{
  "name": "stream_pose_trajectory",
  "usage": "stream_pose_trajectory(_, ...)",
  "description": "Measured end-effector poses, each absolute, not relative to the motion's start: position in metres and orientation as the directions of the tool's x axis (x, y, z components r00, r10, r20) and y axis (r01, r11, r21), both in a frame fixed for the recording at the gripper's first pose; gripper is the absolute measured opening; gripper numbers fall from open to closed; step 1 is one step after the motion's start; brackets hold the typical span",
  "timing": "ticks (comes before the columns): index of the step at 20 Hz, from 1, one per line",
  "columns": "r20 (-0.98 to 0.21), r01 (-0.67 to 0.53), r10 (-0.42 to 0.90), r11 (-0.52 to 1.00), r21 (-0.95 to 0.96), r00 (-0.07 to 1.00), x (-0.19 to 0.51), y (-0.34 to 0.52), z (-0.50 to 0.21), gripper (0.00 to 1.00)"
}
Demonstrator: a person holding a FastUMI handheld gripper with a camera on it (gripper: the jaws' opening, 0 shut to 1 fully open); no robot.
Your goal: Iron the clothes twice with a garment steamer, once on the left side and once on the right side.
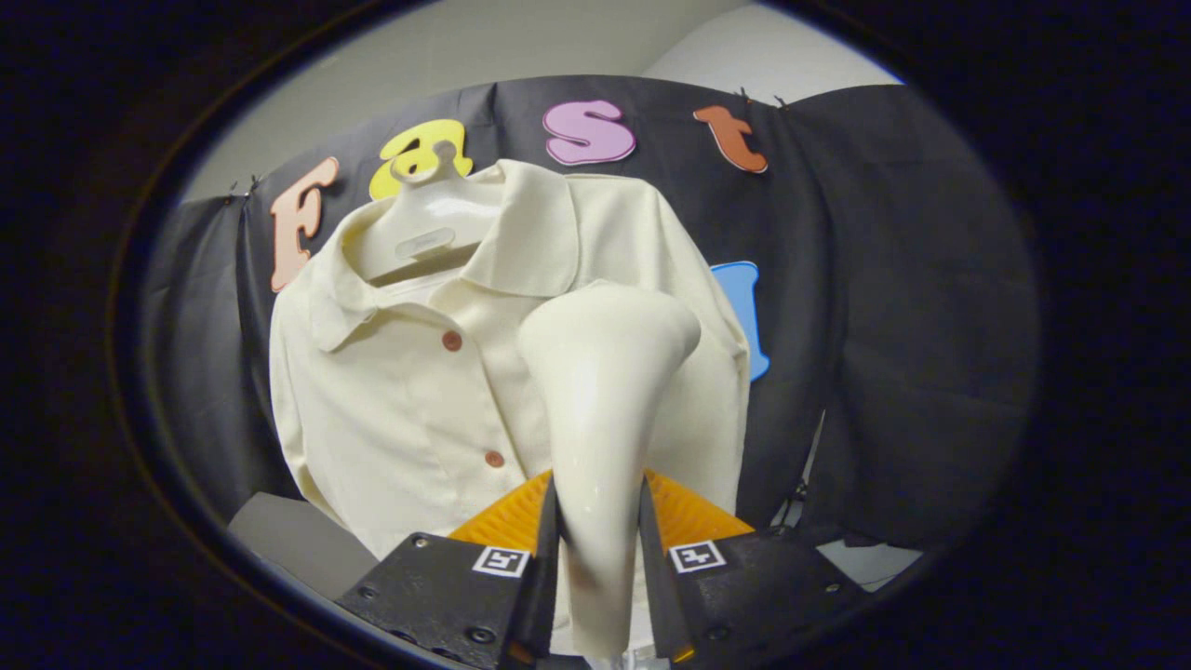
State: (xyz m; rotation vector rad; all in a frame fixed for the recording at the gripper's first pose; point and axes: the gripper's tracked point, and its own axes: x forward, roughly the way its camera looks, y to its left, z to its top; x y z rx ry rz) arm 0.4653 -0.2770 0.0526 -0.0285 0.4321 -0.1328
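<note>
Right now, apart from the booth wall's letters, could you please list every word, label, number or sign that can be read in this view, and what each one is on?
No readable text.
Raised plate on the cream plastic hanger holding the cream button-up shirt: wording too faint to read.
Two square black-and-white markers on the gripper: coded patterns, no words.
Cream steamer head, clamped between the gripper's fingers: no marking visible.
</note>
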Motion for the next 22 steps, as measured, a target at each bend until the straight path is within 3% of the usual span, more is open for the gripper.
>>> stream_pose_trajectory(10, -0.481, 0.169, -0.170, 0.985, -0.046, 0.860, 0.435, -0.306, -0.004, 0.41)
stream_pose_trajectory(22, -0.606, 0.189, -0.171, 0.981, -0.034, 0.777, 0.372, -0.346, -0.123, 0.41)
